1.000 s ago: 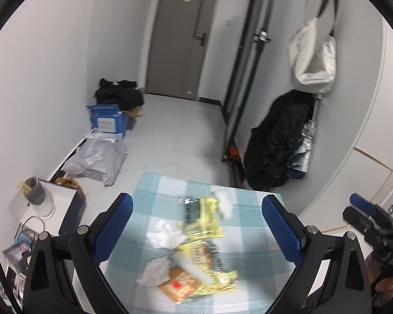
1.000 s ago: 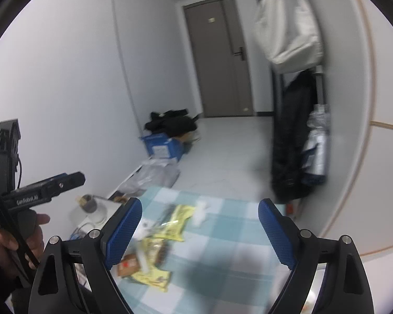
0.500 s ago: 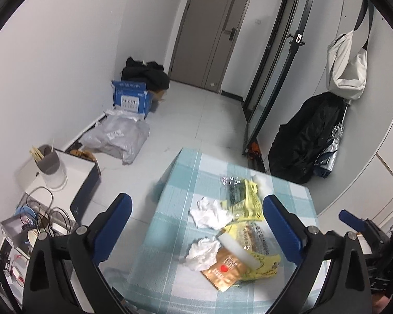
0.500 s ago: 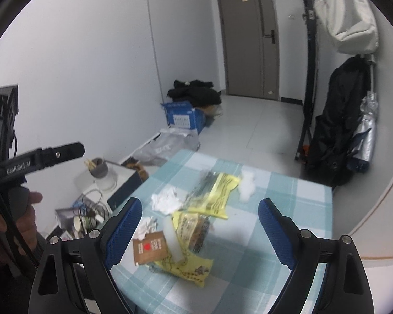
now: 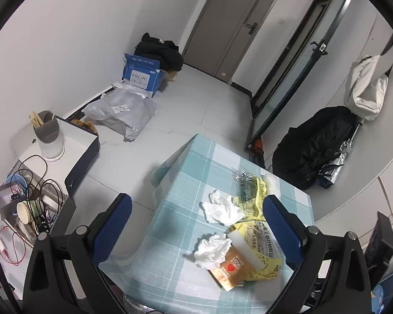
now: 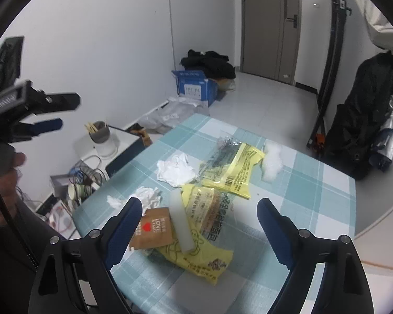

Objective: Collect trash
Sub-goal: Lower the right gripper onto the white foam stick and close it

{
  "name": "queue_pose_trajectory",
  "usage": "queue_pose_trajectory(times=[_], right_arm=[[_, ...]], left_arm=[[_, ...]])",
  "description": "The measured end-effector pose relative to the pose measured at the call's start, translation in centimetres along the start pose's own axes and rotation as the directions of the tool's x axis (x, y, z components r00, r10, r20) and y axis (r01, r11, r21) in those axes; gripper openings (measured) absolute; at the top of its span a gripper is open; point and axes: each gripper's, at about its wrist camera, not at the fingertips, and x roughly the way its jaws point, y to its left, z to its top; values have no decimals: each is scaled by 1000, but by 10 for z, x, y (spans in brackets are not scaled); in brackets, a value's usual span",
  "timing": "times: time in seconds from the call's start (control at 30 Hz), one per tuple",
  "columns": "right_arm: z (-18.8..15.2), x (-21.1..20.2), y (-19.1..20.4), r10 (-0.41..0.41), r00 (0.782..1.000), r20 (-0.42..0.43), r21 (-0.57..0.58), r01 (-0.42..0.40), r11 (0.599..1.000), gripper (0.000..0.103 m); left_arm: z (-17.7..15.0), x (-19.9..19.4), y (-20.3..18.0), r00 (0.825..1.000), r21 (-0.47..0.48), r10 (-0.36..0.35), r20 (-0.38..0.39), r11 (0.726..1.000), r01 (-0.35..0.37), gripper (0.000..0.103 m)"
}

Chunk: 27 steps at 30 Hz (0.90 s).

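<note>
Trash litters a checked table: two yellow wrappers, a brown sachet, a white tube and crumpled tissues (all toward its left edge). Both grippers, left and right, hover above the heap, jaws wide and holding nothing.

Wrappers and tissues on table, seemingly overlapping.
</note>
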Motion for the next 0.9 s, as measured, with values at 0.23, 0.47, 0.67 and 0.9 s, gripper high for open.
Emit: queue_pose_trajectory(times=[0.23, 0.47, 0.67, 0.9], right_arm=[[5, 41, 12, 28, 994, -102, -61, -34, 998, 69], [-5, 79, 17, 24, 974, -223, -91, -45, 995, 38], [-15, 91, 23, 11, 961, -276, -155, -56, 986, 34], [-20, 93, 32, -1, 955, -297, -214, -66, 975, 28]], left_arm=[[3, 0, 13, 1000, -59, 9, -11, 998, -10, 98], [3, -3, 13, 997, -36, 80, 22, 996, -79, 98], [3, 2, 21, 996, -59, 84, -10, 995, -85, 98], [2, 4, 18, 996, -51, 90, -18, 995, -90, 98]])
